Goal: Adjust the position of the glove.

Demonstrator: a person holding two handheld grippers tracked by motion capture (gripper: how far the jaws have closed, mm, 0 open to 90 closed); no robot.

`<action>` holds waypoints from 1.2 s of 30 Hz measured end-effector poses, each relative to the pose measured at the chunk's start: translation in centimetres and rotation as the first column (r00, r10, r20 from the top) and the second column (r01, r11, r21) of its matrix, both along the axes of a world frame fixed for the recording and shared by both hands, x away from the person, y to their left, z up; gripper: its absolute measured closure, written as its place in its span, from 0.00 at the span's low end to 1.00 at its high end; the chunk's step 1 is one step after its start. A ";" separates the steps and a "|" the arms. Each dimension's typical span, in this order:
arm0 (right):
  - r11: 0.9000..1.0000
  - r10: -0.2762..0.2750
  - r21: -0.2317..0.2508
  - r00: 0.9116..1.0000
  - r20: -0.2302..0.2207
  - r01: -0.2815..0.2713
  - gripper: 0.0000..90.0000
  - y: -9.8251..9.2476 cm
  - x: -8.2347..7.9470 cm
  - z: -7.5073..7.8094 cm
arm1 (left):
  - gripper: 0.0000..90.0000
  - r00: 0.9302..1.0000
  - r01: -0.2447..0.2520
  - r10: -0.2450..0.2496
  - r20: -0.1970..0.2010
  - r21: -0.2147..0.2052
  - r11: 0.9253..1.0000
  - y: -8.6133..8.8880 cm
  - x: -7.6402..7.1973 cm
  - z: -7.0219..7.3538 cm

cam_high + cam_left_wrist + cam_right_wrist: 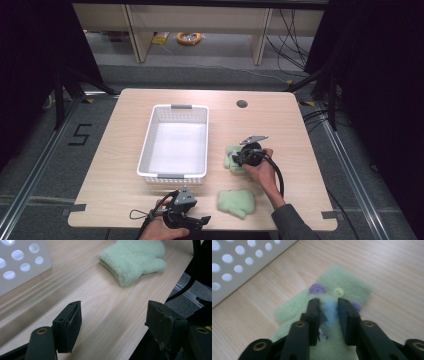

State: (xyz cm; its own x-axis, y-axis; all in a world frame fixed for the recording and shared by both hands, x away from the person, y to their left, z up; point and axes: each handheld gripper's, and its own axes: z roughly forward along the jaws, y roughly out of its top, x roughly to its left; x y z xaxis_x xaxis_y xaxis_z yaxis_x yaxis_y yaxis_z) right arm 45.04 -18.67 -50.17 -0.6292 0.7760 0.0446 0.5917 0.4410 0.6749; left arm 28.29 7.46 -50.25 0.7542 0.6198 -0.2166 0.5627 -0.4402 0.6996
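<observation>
At the near edge of the wooden table (pixel 280 107) the left gripper (pixel 186 216) sits low in the person's left hand (pixel 161 229), its jaws spread wide with only bare tabletop between them. Just ahead and to its right lies a plain pale green mitten (pixel 236 202), flat on the wood with its thumb showing in the left gripper view (pixel 132 258).

A little farther in, the right gripper (pixel 242 158) is held by the right hand (pixel 264 171) over a second green mitten (pixel 231 159), this one decorated: the right gripper view shows a pale button (pixel 338 292), purple patches (pixel 317 288) and a blue patch (pixel 330 310). The jaws are drawn close together, pinching the fleece at that blue patch while the mitten rests on the table.

Beside it, to the left, stands a white perforated plastic basket (pixel 147 145), nothing inside. Beyond it, a round cable hole (pixel 242 104) marks the table's far side.
</observation>
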 end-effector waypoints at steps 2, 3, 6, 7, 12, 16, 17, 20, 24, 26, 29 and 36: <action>1.000 -0.001 0.007 1.000 0.009 0.001 0.87 0.0 0.0 -0.1 | 0.32 1.000 -0.001 0.001 0.000 0.000 1.000 0.0 0.0 0.0; 1.000 -0.010 0.014 1.000 -0.016 0.010 0.89 -0.1 -0.1 0.1 | 0.32 1.000 0.001 -0.001 0.000 0.001 1.000 0.0 0.0 0.0; 0.999 -0.002 0.033 1.000 0.013 0.002 0.94 -0.3 -0.1 -0.2 | 0.32 1.000 -0.008 0.008 -0.004 -0.006 1.000 -0.1 0.0 -0.2; 1.000 0.003 0.024 1.000 0.003 -0.003 0.94 -0.4 -0.2 0.0 | 0.32 1.000 -0.011 0.010 -0.006 -0.007 1.000 -0.1 -0.1 -0.2; 0.999 0.009 0.036 1.000 0.010 -0.009 0.96 -0.3 -0.6 0.8 | 0.32 1.000 -0.012 0.012 -0.003 -0.010 1.000 -0.1 -0.1 -0.1; 0.998 0.044 0.038 0.997 0.056 -0.046 0.96 -0.8 -0.8 1.4 | 0.32 1.000 -0.016 0.016 -0.014 -0.010 1.000 0.0 0.0 -0.1; 0.997 0.043 0.063 0.998 0.050 -0.046 0.96 -0.8 -1.1 2.0 | 0.32 1.000 -0.022 0.022 -0.013 -0.006 1.000 0.1 0.0 -0.2; 0.995 0.057 0.077 0.996 0.067 -0.062 0.96 -1.0 -1.3 2.6 | 0.32 1.000 -0.021 0.021 -0.012 -0.006 1.000 0.1 0.0 -0.2; 0.991 0.073 0.109 0.993 0.090 -0.083 0.96 -1.2 -2.1 3.8 | 0.32 1.000 -0.011 0.011 -0.003 -0.005 1.000 0.2 0.1 -0.1; 0.987 0.084 0.129 0.991 0.099 -0.097 0.96 -1.5 -2.6 4.5 | 0.32 1.000 -0.018 0.018 -0.003 -0.014 1.000 0.1 0.1 -0.1; 0.983 0.100 0.144 0.989 0.111 -0.115 0.96 -2.0 -3.5 5.2 | 0.32 0.999 -0.029 0.029 -0.016 -0.019 0.999 0.1 0.0 -0.2; 0.972 0.148 0.167 0.983 0.110 -0.165 0.96 -2.4 -5.7 6.1 | 0.32 1.000 -0.021 0.021 -0.002 -0.011 1.000 0.2 0.1 -0.1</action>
State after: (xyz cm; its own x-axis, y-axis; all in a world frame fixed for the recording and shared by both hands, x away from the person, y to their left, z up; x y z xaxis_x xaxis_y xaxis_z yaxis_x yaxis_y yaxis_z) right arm 39.36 -21.08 -44.06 -0.7504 0.6528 0.1036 0.4529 0.3937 0.7999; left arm 28.42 7.69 -50.37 0.7408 0.6331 -0.2246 0.5729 -0.4210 0.7032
